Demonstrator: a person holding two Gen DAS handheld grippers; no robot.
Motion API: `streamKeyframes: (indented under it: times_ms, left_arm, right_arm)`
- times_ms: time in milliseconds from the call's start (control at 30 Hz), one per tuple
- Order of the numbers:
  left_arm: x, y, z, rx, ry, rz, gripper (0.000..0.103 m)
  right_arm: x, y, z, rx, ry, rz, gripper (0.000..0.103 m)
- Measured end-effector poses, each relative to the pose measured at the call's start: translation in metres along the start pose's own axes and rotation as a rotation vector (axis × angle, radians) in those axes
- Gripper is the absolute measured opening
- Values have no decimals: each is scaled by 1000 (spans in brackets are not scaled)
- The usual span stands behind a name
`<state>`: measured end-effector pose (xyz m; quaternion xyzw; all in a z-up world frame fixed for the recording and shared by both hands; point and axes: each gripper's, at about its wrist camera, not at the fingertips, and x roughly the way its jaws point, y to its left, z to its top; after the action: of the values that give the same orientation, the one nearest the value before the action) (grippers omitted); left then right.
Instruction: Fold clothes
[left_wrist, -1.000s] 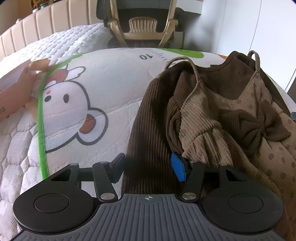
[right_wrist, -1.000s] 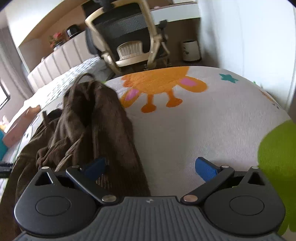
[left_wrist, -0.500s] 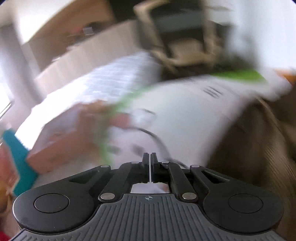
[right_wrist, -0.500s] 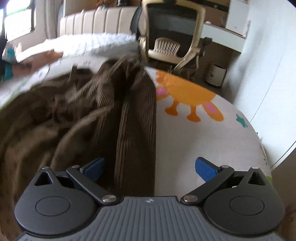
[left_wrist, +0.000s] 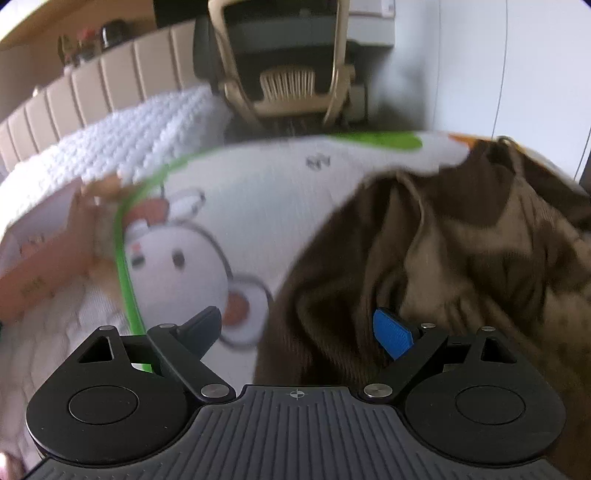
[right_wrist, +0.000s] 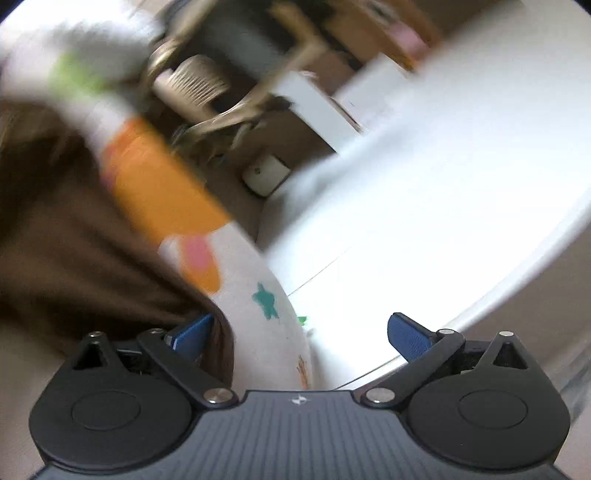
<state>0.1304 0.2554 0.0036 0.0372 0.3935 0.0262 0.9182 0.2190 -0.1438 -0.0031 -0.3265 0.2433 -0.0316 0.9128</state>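
The left gripper stands with its jaws spread wide and nothing clamped between them. Its blue-padded finger lies against a fold of the brown corduroy garment; its other finger sits over the white quilted play mat with cartoon animal print and green border line. The garment lies crumpled on the mat, to the right of the printed white animal face, with a darker brown panel at the near edge and a lighter tan part behind it. Detail in the fabric is blurred.

The right gripper is likewise spread wide and holds nothing. Its left blue pad touches the edge of the garment, which fills the left of the right wrist view; the other pad hangs over a bright white surface off the mat's edge. This view is heavily blurred.

Beyond the mat stands a beige-framed mesh office chair. A pale pink cardboard box lies left of the mat.
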Motion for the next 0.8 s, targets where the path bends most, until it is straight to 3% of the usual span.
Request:
streamKeyframes:
  times_ms: [100,233,267,300,333,367,433,567,633,667,700,767,800]
  left_arm:
    - [6,1,-14,-1,38,1,93]
    - [13,3,-29,-5,72,-4,96]
    - [14,3,-28,-9,65,-11,88]
    - [13,0,-27,9,56,-17,61]
    - [12,-4,-25,32,46,-22,42]
    - [11,-8,-23,54,35,-27,3]
    - [12,-11,-16,118,19,38,5]
    - [33,34,12,22,-6,223,6]
    - [34,52,20,-56,-11,281,17]
    - [29,56,21,-78,-20,309,29]
    - [21,57,20,-86,-32,300,53]
    - [-4,52,15,-97,-65,242,78]
    - [-20,47,10,-105,-87,199,85]
  right_arm:
    - [-8,-22,0,203,6,172,102]
    - [-11,-22,-9,345,33,373,103]
    - [-11,-21,-10,375,43,414,103]
    - [-12,-20,-11,394,46,435,103]
    - [-13,-18,-12,412,48,455,103]
    - [-15,-17,-11,416,41,465,103]
    - [-23,-15,-8,411,21,473,103]
    - [-38,-12,-9,375,5,442,103]
    - [-47,-16,-15,371,11,434,103]
    - [-55,-19,-22,368,9,434,103]
    - [-64,-21,-28,365,6,434,103]
    - [-88,-22,-46,350,-5,451,103]
    - [-102,-20,-56,335,-13,469,103]
